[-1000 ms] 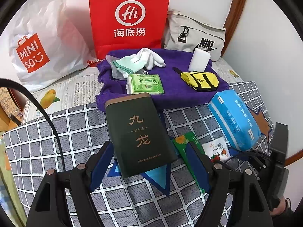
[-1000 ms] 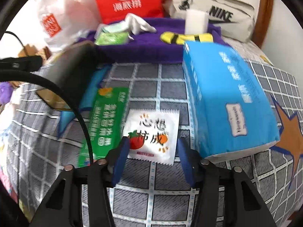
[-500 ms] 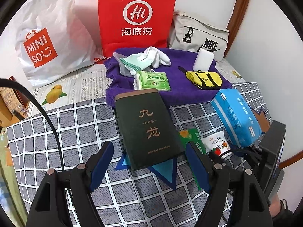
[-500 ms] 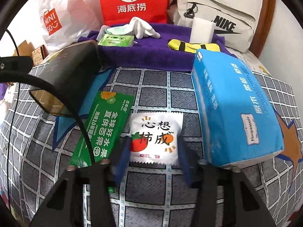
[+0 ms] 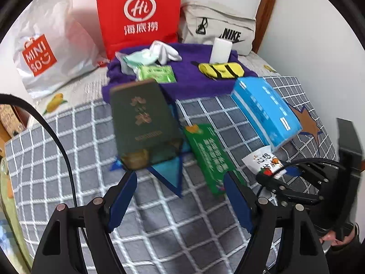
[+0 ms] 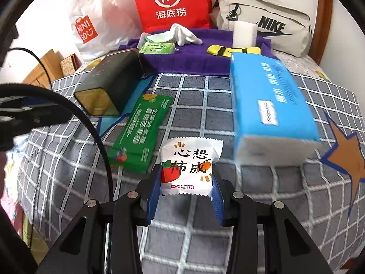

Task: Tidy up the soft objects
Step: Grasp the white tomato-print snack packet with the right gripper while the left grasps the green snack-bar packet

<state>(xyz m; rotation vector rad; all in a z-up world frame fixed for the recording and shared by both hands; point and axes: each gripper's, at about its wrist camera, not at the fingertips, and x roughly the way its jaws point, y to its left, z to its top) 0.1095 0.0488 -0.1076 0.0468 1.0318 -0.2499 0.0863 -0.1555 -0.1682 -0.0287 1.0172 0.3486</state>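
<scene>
Left wrist view: left gripper w/ jaws wide apart, nothing between them, above the grey checked blanket. Just ahead lies a dark green tin, blurred. Right of it a green sachet, then the white packet w/ the right gripper at it. Blue tissue pack beyond. Purple towel at back holds gloves, a green pack, a yellow pouch.

Right wrist view: right gripper closing; white packet sits between the blue pads, both pads against its sides, its lower end at the fingertips, top leaning toward the tissue pack. Sachet just left, tin further left. Red bag and grey Nike bag behind the towel.
</scene>
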